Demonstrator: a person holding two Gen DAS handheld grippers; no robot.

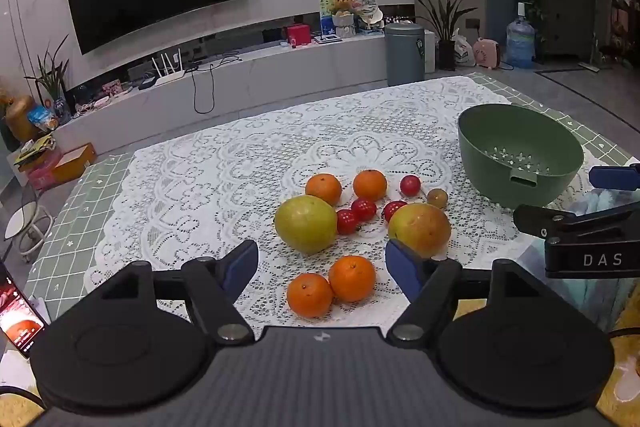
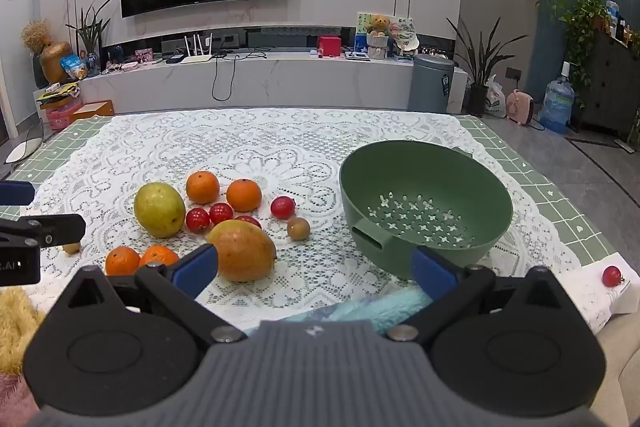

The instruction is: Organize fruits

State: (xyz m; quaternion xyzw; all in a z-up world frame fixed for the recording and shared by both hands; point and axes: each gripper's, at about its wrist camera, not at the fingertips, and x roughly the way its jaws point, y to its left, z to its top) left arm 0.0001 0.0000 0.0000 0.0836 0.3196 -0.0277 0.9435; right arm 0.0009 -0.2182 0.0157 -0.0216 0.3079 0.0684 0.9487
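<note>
Fruit lies loose on the lace tablecloth (image 1: 200, 179): a green mango (image 1: 306, 223), a red-yellow mango (image 1: 420, 229), several oranges (image 1: 352, 278) and several small red fruits (image 1: 363, 209). An empty green colander bowl (image 2: 424, 203) stands to the right of the pile. My left gripper (image 1: 322, 269) is open just in front of the two nearest oranges, holding nothing. My right gripper (image 2: 314, 269) is open too, hovering between the red-yellow mango (image 2: 242, 251) and the bowl, nothing between its fingers. The green mango (image 2: 159, 210) lies left of it.
One red fruit (image 2: 612, 275) sits apart on a white box at the table's right corner. A brownish small fruit (image 2: 298, 228) lies near the bowl. A fluffy blue cloth (image 2: 360, 307) lies at the near edge. Beyond the table are a TV wall and a grey bin (image 2: 431, 83).
</note>
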